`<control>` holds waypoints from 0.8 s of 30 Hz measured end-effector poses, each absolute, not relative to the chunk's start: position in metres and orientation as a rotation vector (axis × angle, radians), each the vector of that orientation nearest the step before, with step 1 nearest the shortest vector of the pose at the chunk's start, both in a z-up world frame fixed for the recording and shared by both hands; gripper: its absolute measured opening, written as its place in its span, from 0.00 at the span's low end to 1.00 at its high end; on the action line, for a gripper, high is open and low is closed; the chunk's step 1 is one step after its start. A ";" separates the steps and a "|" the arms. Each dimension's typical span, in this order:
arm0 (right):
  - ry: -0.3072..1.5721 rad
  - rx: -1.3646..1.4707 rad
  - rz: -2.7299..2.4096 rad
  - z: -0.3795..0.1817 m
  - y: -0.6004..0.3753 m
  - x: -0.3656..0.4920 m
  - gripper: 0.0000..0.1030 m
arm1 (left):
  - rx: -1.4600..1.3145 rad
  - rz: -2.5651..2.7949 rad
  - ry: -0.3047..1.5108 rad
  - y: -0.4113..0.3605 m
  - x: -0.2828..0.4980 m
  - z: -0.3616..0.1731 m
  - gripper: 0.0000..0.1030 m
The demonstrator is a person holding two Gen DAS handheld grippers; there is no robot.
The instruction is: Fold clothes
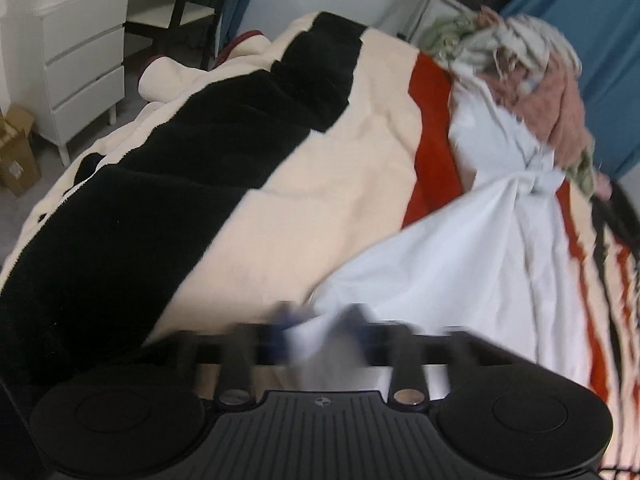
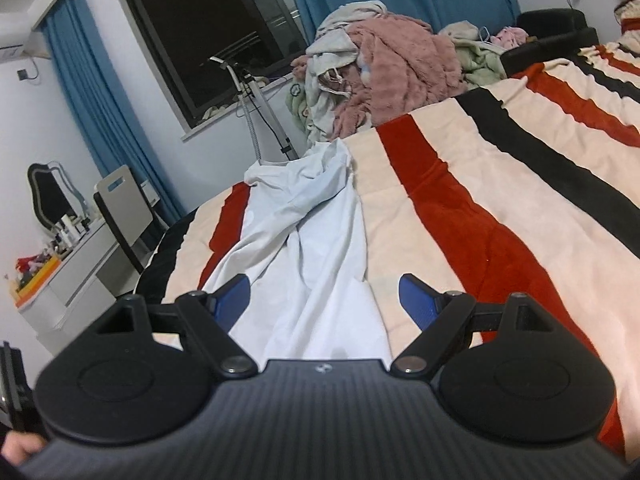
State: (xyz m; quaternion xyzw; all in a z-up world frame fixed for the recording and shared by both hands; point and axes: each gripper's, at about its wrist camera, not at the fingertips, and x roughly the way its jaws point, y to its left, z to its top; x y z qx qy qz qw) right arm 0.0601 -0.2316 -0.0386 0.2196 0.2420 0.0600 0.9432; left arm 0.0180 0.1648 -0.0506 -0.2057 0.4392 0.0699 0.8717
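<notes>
A pale white garment point(image 1: 460, 248) lies stretched over a striped cream, black and red blanket point(image 1: 320, 184) on the bed. My left gripper point(image 1: 320, 328) is motion-blurred, with its blue pads pinched on a bunched corner of that garment. In the right wrist view the garment point(image 2: 312, 248) runs away from me in long wrinkles across the blanket point(image 2: 480, 184). My right gripper point(image 2: 324, 300) stands open just above the garment's near end, its blue fingers point(image 2: 232, 296) spread wide with nothing held.
A heap of pink, green and grey clothes point(image 2: 392, 60) sits at the bed's far end, also seen as the pile point(image 1: 532, 80). Beside the bed stand white drawers point(image 1: 80, 60), a cardboard box point(image 1: 16, 148), a desk point(image 2: 80, 256), a chair point(image 2: 124, 208) and a steamer stand point(image 2: 260, 104).
</notes>
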 end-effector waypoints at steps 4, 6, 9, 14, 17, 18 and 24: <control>0.484 0.461 0.114 -0.032 -0.242 0.059 0.80 | -0.266 0.125 0.826 0.139 0.000 -0.026 0.03; 0.479 0.479 0.118 -0.027 -0.251 0.058 0.80 | -0.191 0.081 0.748 0.120 -0.018 -0.006 0.03; 0.473 0.511 0.130 -0.021 -0.265 0.056 0.80 | -0.113 -0.031 0.651 0.085 -0.051 0.022 0.03; 0.507 0.568 0.160 -0.026 -0.280 0.058 0.80 | -0.030 -0.245 0.596 0.015 -0.091 0.045 0.03; 0.528 0.602 0.179 -0.030 -0.288 0.059 0.80 | -0.012 -0.347 0.663 -0.025 -0.092 0.031 0.03; 0.535 0.614 0.185 -0.031 -0.291 0.060 0.80 | 0.002 -0.369 0.686 -0.036 -0.090 0.023 0.03; 0.653 0.714 0.265 -0.053 -0.292 0.068 0.80 | 0.013 -0.418 0.872 -0.058 -0.071 -0.026 0.12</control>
